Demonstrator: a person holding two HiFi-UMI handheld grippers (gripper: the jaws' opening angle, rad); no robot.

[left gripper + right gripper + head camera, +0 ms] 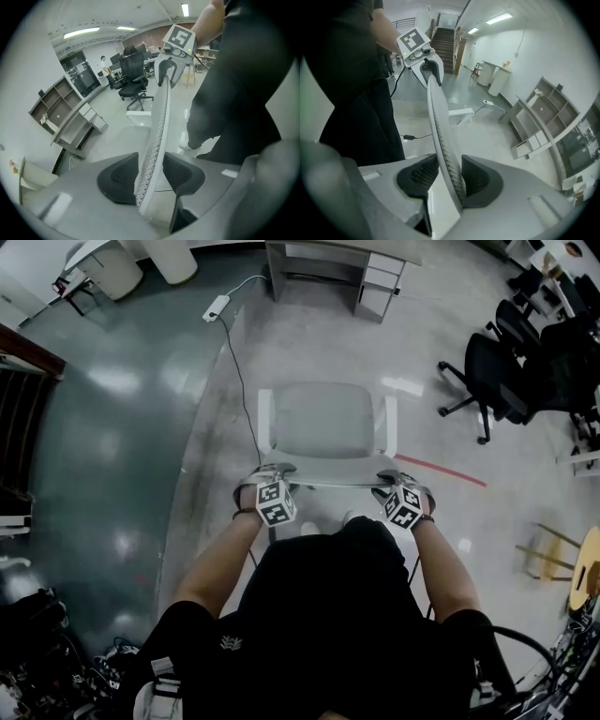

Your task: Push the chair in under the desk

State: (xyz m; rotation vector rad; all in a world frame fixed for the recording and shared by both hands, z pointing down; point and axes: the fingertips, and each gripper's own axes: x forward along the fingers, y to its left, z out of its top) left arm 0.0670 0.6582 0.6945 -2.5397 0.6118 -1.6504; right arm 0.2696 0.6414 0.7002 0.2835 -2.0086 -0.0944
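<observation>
Forearms [220, 559] stretch forward and down, parallel. Left gripper [270, 471] at 11 o'clock and right gripper [394, 480] at 1 both pinch the backrest top edge of the chair [323, 423]. The chair stands at 12, well apart from the desk [380, 287].

The person wears a black short-sleeved T-shirt [328, 615] with a small pale emblem [230, 643] on it, black trousers [206, 126] and a white shoe [188, 140]; a dark band [242, 513] circles each wrist; the left gripper [272, 470] and right gripper [388, 478] have pale grey shells, dark textured pads [416, 176], and a cube [276, 503] of black-and-white square markers apiece
</observation>
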